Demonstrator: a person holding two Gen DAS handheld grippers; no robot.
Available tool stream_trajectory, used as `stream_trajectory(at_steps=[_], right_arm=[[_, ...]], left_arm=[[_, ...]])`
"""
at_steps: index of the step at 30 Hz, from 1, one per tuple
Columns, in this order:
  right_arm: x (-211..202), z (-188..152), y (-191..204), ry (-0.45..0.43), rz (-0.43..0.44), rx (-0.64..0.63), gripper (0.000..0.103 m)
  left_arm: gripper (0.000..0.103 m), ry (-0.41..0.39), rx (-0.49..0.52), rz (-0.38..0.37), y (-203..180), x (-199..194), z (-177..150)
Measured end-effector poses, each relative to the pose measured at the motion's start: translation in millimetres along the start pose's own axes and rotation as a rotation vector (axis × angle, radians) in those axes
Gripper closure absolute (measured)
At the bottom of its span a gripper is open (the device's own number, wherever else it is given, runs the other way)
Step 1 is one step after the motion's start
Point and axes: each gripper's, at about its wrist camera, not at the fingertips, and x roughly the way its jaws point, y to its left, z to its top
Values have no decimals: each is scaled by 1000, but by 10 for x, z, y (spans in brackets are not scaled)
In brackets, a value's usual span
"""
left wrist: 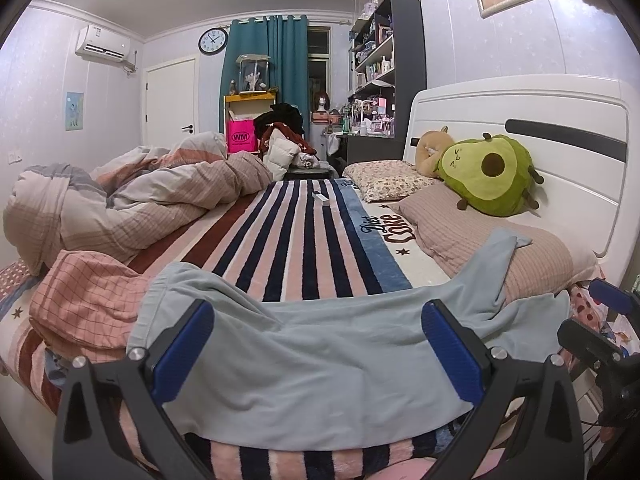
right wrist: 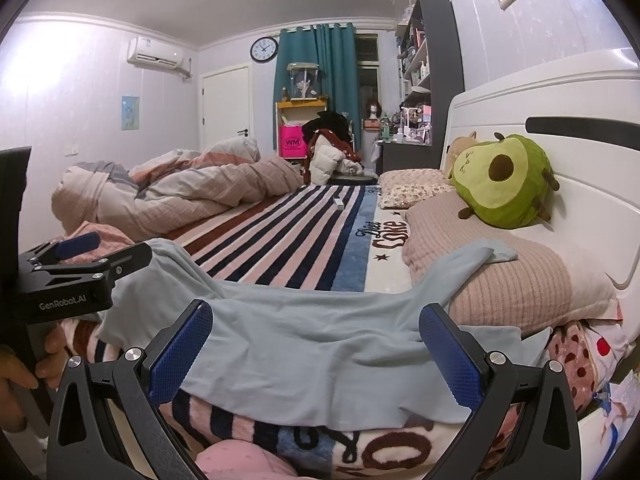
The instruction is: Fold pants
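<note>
Your left hand-held gripper (left wrist: pixel 318 350) was wide open, its blue pads (left wrist: pixel 182 350) spread over the waist end of the pants (left wrist: pixel 320 372) without gripping them. Seen from the right wrist view, that same tool sat at the left edge of the pants, and your hand (right wrist: pixel 24 364) wrapped its handle. Left of the pants lay a pink checked cloth (left wrist: pixel 84 300), and behind it a rumpled duvet (left wrist: pixel 132 196) filled the far left of the bed.

You had the pale blue pants lying across the near part of the striped blanket (left wrist: pixel 288 236), waist to the left, legs running right. One leg climbed onto the beige pillow (left wrist: pixel 480 236), with its cuff resting on top; the other leg lay lower, beside the pillow's near edge. A small white object (left wrist: pixel 321 197) sat on the blanket, well beyond the pants.

Your right hand-held gripper (right wrist: pixel 316 354) was likewise open, pads apart over the middle of the pants, holding nothing. Further right, an avocado plush (left wrist: pixel 488 174) leaned on the white headboard (left wrist: pixel 568 120), touching the pillow.
</note>
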Motion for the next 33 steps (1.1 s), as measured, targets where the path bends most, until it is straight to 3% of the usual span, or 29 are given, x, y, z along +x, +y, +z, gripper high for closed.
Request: stream_trajectory(at_steps=[33], right_arm=[[-21,20,-7,-5,5,3,0]], left_arm=[[0,-14,-1,5,4,-140,33]])
